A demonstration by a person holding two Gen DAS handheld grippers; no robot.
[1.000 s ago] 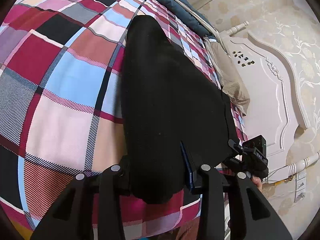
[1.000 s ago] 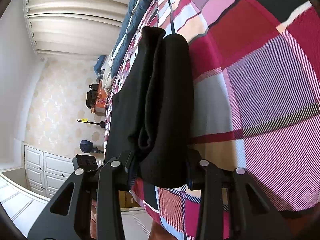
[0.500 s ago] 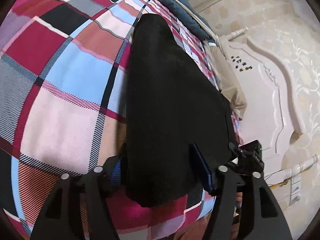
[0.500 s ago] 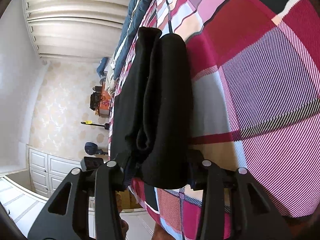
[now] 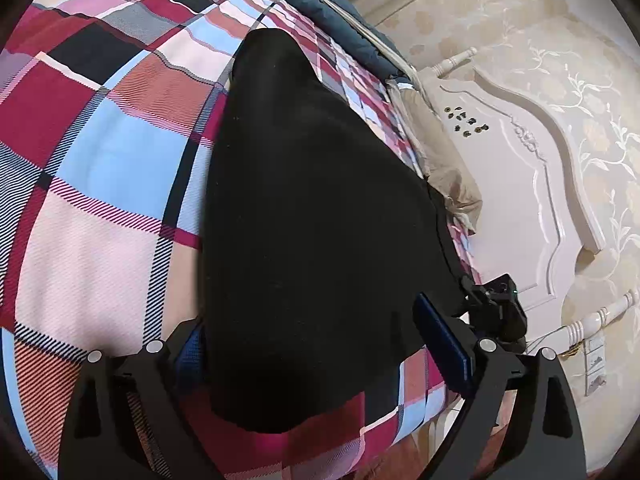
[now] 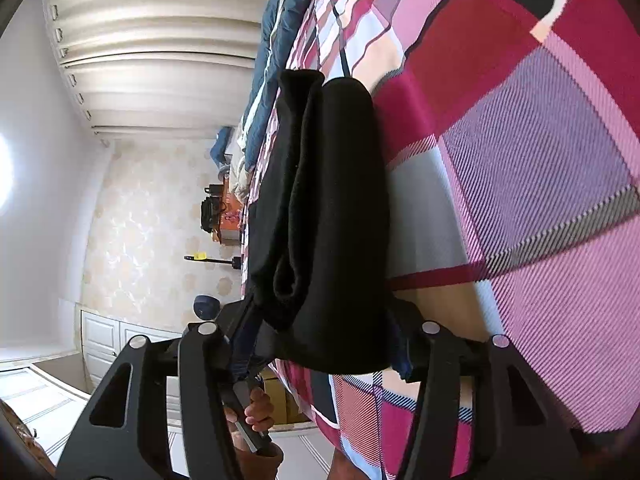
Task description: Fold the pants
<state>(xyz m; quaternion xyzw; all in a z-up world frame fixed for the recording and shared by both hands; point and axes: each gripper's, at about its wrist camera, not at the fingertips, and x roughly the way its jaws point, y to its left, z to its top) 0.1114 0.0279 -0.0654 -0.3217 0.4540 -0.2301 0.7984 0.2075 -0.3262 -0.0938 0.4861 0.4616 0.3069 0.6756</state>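
Folded black pants (image 5: 312,232) are laid mid-frame on the plaid bed (image 5: 100,208), released since the fold looks set: left hand-held gripper (image 5: 320,356) jaws opening, spread wide around the hem, right hand-held gripper (image 6: 320,344) jaws opening, cloth between them.

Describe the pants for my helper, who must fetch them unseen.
On the big plaid bedspread in red, pink and blue, near its edge, lies the folded black fabric pants bundle. It is the only plain, solid-black thing there.
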